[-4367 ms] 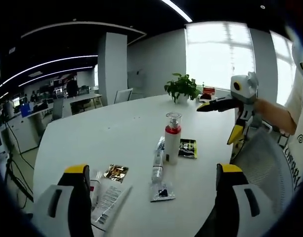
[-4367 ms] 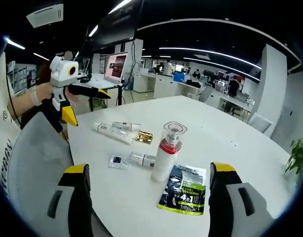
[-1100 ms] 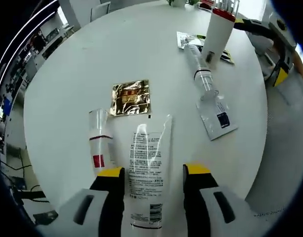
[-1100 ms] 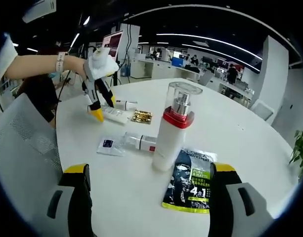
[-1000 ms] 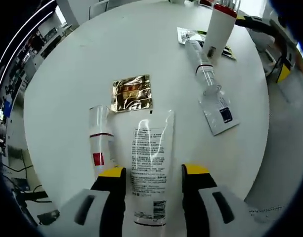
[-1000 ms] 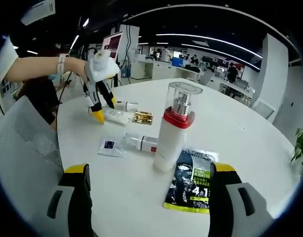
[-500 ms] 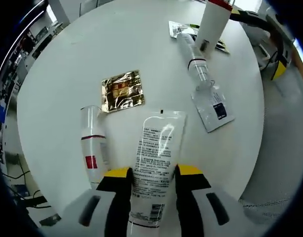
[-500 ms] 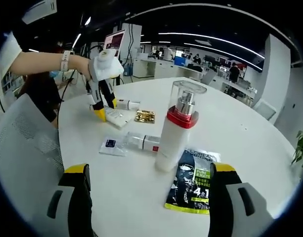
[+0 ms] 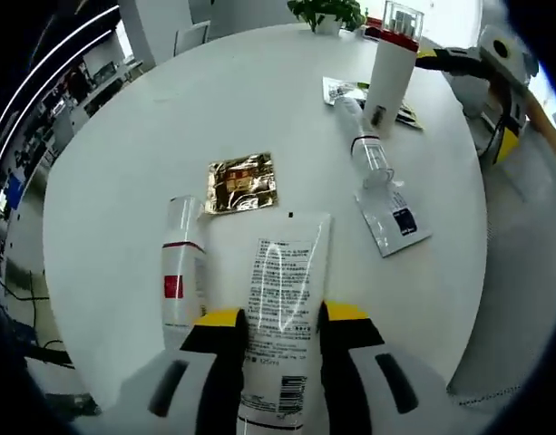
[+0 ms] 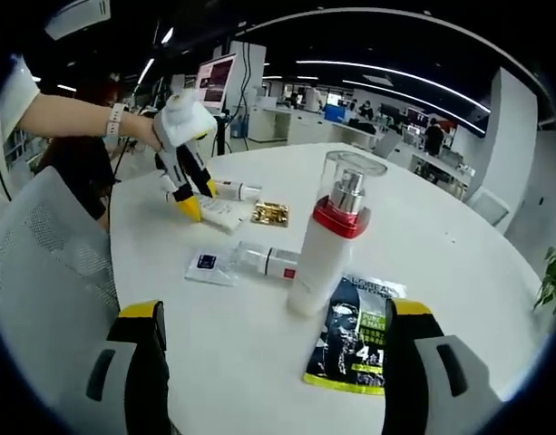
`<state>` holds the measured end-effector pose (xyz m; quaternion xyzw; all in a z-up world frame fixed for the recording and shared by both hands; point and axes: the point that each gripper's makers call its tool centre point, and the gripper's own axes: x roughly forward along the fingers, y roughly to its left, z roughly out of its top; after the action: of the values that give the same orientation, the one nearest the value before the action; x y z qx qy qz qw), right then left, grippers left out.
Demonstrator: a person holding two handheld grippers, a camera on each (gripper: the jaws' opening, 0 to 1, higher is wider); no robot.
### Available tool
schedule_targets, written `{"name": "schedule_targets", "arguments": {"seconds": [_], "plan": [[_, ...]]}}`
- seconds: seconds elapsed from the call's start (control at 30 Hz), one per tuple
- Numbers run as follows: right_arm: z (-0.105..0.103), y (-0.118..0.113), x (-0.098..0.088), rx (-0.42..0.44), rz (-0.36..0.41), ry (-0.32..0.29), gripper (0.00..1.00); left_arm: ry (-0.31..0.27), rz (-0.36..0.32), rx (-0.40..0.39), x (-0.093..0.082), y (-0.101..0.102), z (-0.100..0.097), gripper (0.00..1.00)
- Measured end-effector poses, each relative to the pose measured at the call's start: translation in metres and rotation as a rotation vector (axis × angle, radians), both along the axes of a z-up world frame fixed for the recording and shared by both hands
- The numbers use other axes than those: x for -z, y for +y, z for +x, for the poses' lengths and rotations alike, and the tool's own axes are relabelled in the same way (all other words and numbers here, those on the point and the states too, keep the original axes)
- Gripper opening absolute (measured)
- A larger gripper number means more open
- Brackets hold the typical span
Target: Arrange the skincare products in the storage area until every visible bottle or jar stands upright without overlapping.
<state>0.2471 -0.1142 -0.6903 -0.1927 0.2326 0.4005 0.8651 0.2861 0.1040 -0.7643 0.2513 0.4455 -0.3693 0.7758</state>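
In the left gripper view, the left tool (image 9: pixel 276 319) has its two yellow-tipped jaws clenched around the lower end of a flat white tube (image 9: pixel 283 299), which lies on the round white surface (image 9: pixel 123 154) with its crimped end pointing away. Just beside it on the left lies a small white bottle with a red band (image 9: pixel 181 272), on its side, and beyond both rests a gold foil sachet (image 9: pixel 242 182). Farther off, a clear-capped slim bottle (image 9: pixel 363 149) lies flat with a small clear sachet (image 9: pixel 394 221) at its near end, and a tall white pump bottle with a red collar (image 9: pixel 385 71) stands upright next to a dark printed sachet (image 9: pixel 348 90). In the right gripper view, the right tool (image 10: pixel 279 362) hovers with its jaws spread wide apart and nothing between them, facing the upright pump bottle (image 10: pixel 325 241). The dark sachet (image 10: pixel 352 344) lies just in front of it, touching its base.
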Motion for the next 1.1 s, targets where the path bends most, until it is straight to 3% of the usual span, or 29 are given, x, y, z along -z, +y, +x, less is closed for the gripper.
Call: {"name": "schedule_targets", "arguments": {"seconds": [0.2,0.37,0.5,0.9,1.1], "plan": [[-0.003,0.002,0.0,-0.012,-0.004,0.0,0.99,-0.028,0.025,0.021,-0.001,-0.001,0.002,0.24],[-0.006,-0.001,-0.001,-0.004,-0.001,0.003,0.99,-0.084,0.016,0.026,-0.002,0.001,0.005,0.22],[-0.009,0.003,0.001,-0.008,0.012,0.025,0.93,-0.125,0.012,0.051,-0.004,-0.001,0.003,0.22],[-0.015,0.016,-0.005,-0.085,0.022,0.003,0.77,-0.157,-0.101,0.027,-0.016,-0.015,-0.011,0.22],[-0.021,0.024,-0.013,-0.128,0.066,-0.008,0.67,-0.172,-0.179,0.02,-0.032,-0.03,-0.022,0.22]]}}
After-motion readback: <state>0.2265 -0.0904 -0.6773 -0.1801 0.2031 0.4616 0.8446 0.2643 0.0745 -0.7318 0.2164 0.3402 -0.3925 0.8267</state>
